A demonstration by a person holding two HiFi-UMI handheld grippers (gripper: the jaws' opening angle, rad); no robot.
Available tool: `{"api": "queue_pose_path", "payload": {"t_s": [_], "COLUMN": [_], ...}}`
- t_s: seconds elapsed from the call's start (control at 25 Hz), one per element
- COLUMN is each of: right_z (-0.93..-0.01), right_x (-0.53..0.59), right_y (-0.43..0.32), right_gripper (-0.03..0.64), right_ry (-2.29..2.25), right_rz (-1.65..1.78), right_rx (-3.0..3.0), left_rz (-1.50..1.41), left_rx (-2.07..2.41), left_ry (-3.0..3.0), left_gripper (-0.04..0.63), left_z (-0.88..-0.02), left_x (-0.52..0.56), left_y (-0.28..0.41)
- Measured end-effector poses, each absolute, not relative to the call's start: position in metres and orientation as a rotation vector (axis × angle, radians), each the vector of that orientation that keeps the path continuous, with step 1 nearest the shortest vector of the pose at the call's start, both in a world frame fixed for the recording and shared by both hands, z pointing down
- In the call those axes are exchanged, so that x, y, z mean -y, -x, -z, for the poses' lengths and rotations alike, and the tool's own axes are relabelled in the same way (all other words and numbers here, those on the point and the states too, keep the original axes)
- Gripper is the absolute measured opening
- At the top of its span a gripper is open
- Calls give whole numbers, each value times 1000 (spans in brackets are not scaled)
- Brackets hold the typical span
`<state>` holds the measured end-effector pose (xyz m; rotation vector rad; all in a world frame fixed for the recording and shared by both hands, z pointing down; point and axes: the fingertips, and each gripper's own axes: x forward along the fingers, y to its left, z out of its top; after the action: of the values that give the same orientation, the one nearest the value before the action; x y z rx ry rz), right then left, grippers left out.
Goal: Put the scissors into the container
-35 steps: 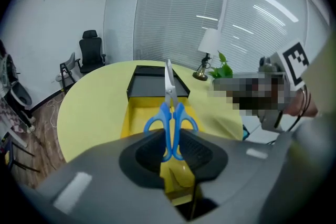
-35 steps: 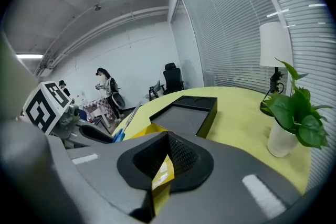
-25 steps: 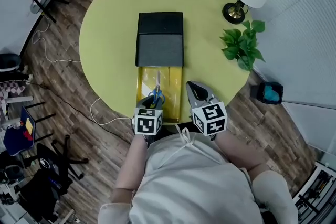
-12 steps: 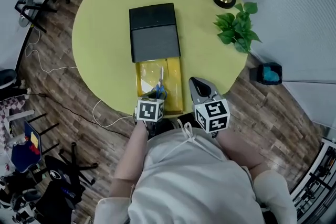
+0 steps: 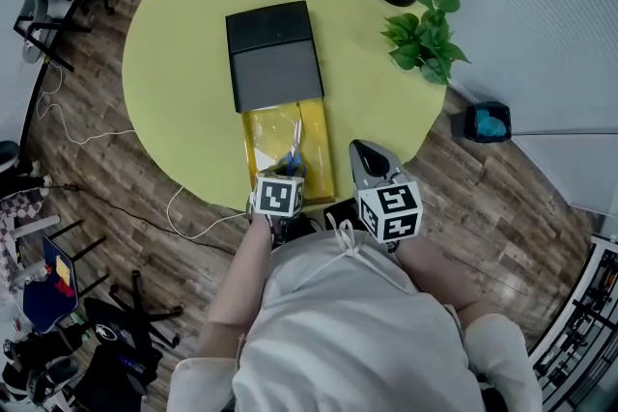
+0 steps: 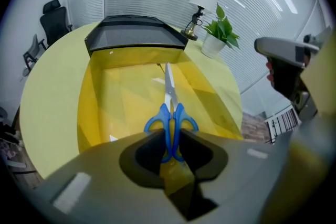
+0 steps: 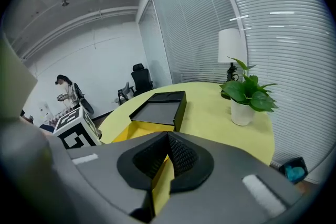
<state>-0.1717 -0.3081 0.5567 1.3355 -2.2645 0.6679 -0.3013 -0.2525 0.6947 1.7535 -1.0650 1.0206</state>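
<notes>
Gripping the blue-handled scissors [image 6: 170,113] by the finger loops in the left gripper [image 6: 171,140]. Blades pointing straight ahead of those jaws, long axis in line with the yellow tray [image 6: 87,107] of the black-sleeved container. Hanging over the tray floor just ahead; contact not discernible. Keeping the right gripper [image 7: 168,140] pinched shut, empty, just alongside. Likely needs only lowering and letting go by the left.

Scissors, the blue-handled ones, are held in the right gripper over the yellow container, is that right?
Not quite: it is the left gripper that holds the blue-handled scissors over the yellow container, as the left gripper view shows.
</notes>
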Motion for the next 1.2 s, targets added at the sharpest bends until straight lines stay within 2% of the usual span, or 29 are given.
{"api": "queue_pose_path", "payload": {"t_s": [0.24,0.4,0.64,0.72,0.96,1.2], "right_z": [-557,-551,-551,-551,-544,-532], "right_x": [307,304,300,299,306,311], "right_y": [168,172,176,177,178,183], "right_gripper": [0,0,0,0,0,0], "right_ry": [-1368,-1375,-1366,-1363,-1379,-1393], "right_rz": [-684,-671,-662,-660,-633,-601], "right_rx": [2240,2246,2241,2243,2259,2283], "left_rz": [-989,-985,-975,-976,-968,-742], "left_rx": [1041,1018,1018,1028,1117,1294], "left_ry": [-1749,-1770,-1793,-1798,-1902,-2078], "left_gripper": [87,136,140,124,9,6], "left_z": [-695,-692,-686,-683,-654,-590], "left_x": [252,248,246,245,256,282], "left_y": [299,296,295,298,303,311]}}
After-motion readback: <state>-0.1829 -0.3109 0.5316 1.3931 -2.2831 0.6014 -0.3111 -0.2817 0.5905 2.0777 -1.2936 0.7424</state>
